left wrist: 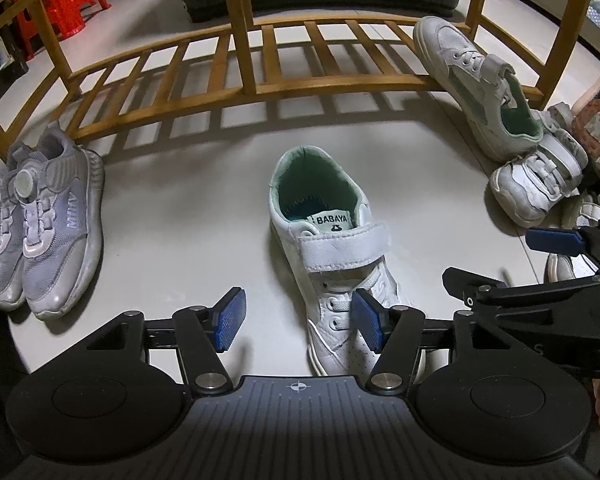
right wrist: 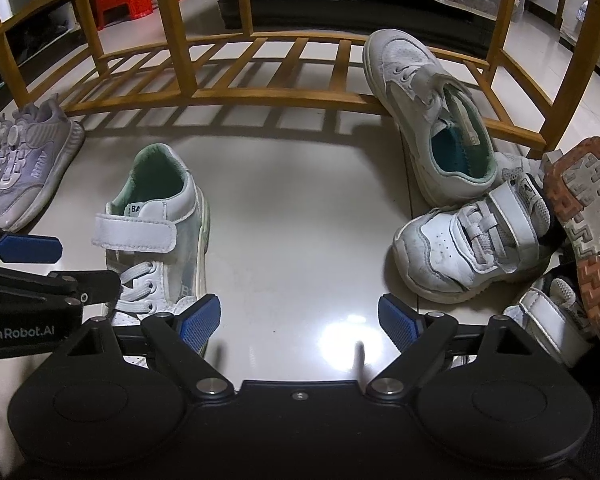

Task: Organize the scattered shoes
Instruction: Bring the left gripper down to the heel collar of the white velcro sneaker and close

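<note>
A white strap shoe with mint lining (left wrist: 328, 248) (right wrist: 156, 236) stands on the pale floor, heel toward the rack. My left gripper (left wrist: 300, 322) hangs over its toe and is open: the right pad (left wrist: 370, 324) overlaps the laces and the left pad sits over bare floor. Its matching shoe (left wrist: 484, 92) (right wrist: 428, 120) leans toe-up on the wooden shoe rack's (left wrist: 236, 76) (right wrist: 260, 92) bottom shelf. My right gripper (right wrist: 300, 322) is open above bare floor, with nothing between its fingers. A grey sneaker pair (left wrist: 40, 220) (right wrist: 24, 172) stands side by side at the left.
At the right lies a heap: a white velcro sneaker (right wrist: 472, 240) (left wrist: 540, 184), an upturned shoe with an orange and grey sole (right wrist: 588, 232), and another white shoe (right wrist: 548, 320). A red stool (left wrist: 60, 0) and a dark box under a quilted cloth stand behind the rack.
</note>
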The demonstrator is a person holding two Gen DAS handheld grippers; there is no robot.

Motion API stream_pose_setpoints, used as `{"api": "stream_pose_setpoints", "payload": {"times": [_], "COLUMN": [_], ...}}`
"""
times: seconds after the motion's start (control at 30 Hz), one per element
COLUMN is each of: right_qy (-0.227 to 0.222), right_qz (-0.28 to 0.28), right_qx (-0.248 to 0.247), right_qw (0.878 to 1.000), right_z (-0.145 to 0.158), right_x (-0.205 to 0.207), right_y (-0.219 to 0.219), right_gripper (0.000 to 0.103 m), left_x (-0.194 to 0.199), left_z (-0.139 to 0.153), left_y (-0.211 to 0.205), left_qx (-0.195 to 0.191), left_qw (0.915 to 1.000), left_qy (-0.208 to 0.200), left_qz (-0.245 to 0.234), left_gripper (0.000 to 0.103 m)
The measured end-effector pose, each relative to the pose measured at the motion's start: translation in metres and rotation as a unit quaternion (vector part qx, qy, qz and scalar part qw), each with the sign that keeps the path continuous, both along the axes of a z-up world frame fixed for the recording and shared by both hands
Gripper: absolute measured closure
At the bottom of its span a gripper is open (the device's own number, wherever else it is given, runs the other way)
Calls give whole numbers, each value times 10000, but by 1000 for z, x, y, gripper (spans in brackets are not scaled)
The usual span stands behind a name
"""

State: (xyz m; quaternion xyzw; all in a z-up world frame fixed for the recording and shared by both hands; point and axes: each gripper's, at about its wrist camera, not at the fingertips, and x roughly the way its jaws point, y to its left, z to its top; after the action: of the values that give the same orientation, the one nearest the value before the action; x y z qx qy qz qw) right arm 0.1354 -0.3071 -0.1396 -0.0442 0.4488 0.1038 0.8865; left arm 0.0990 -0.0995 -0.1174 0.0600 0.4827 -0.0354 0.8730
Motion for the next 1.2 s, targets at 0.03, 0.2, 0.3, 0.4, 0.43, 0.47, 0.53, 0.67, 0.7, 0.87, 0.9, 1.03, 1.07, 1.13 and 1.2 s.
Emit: {"api": "stream_pose_setpoints", "payload": {"times": [0.03, 0.2, 0.3, 0.4, 0.43, 0.47, 0.53, 0.67, 0.7, 0.87, 0.9, 1.03, 1.07, 1.13, 1.2], "right_qy": [2, -5, -20, -30, -28, -22, -11, -8, -8, 4, 1, 6, 9, 12, 31], "right_qz": [3, 9, -9, 1, 1, -1, -5, 1, 1, -5, -10, -7, -3, 4, 18], "right_qx": [-2, 7, 18, 28, 31, 34, 29, 40, 43, 46, 52, 80, 85, 95, 107], "right_qw": [10000, 10000, 10000, 10000, 10000, 10000, 10000, 10000, 10000, 10000, 10000, 10000, 10000, 10000, 9999], "right_z": [0, 2, 3, 4, 4, 4, 4, 5, 5, 5, 5, 6, 6, 6, 6], "right_x": [0, -2, -3, -5, -6, -7, -8, -9, -9, -11, -11, -13, -14, -15, -17], "right_y": [1, 4, 4, 4, 5, 5, 4, 5, 6, 5, 4, 3, 3, 1, 0], "right_gripper": [15, 13, 11, 11, 11, 11, 11, 11, 11, 11, 11, 11, 11, 11, 11], "left_x": [0, 0, 1, 3, 4, 5, 7, 7, 7, 11, 12, 16, 16, 17, 19], "left_z": [0, 4, 6, 8, 9, 9, 10, 12, 13, 11, 10, 8, 7, 5, 3], "left_y": [0, 2, 4, 7, 8, 8, 8, 7, 6, 3, 3, 5, 5, 5, 5], "left_qx": [6, -2, -45, -96, -125, -152, -189, -244, -323, -360, -387, -556, -597, -681, -766], "left_qw": [10000, 10000, 9999, 9999, 9998, 9998, 9998, 9997, 9995, 9993, 9992, 9984, 9981, 9975, 9967], "left_qy": [-8, -51, -82, -91, -76, -57, -26, -5, -10, 28, 52, 113, 124, 182, 243], "left_qz": [8, 18, 57, 94, 95, 97, 95, 36, 7, -81, -81, -76, -80, -78, -76], "left_gripper": [42, 42, 42, 42, 42, 42, 42, 42, 42, 42, 42, 44, 45, 53, 61]}}
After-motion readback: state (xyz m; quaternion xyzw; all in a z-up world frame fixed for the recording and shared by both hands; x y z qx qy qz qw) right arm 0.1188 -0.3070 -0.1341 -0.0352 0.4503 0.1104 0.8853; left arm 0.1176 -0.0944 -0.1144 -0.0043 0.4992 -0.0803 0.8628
